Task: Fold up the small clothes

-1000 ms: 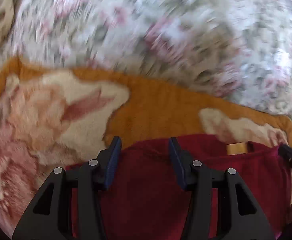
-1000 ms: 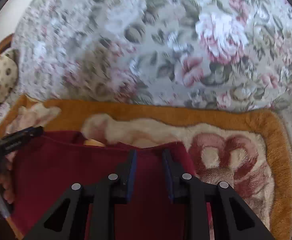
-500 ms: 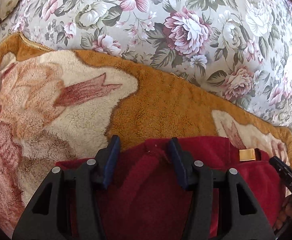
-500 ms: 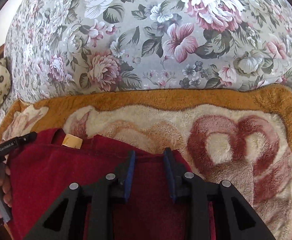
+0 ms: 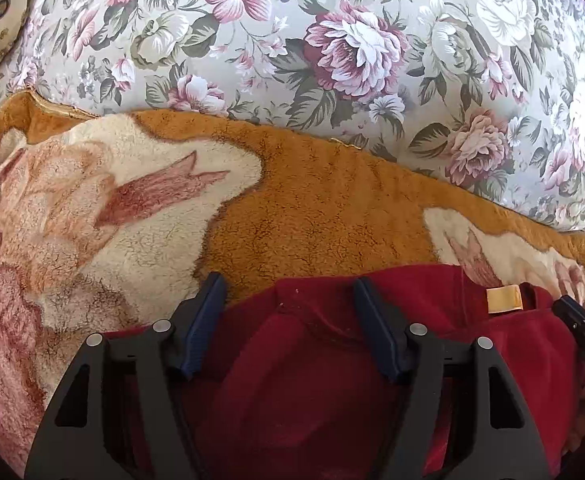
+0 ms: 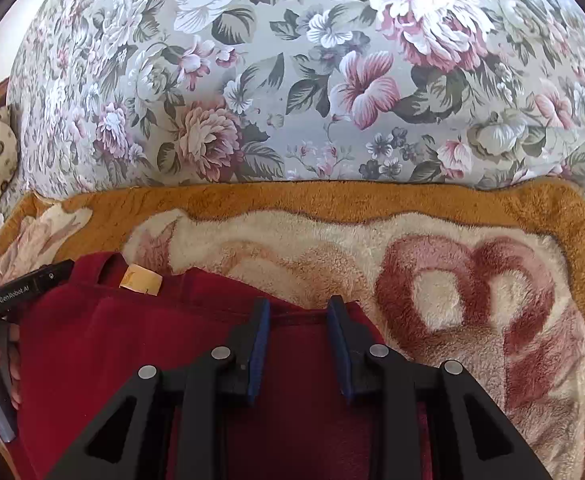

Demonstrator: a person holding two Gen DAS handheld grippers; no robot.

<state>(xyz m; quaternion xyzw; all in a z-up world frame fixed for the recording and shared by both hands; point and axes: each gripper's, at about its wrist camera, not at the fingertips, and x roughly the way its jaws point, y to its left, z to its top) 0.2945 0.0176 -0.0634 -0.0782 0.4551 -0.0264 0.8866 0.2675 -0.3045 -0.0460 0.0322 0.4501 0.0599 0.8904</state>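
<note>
Floral bedspread behind, red garment (image 5: pixel 292 380) laid on my fleece blanket (image 5: pixel 312 208); left gripper (image 5: pixel 288 300) opening off it, right gripper (image 6: pixel 298 308) parted, empty. Next, regrip an edge.

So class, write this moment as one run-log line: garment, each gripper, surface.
garment: red garment flat on blanket | left gripper: jaws opening over garment edge | right gripper: open over edge

Both wrist views look steeply down, close (sharing the red garment (image 5: pixel 332 380))
</note>
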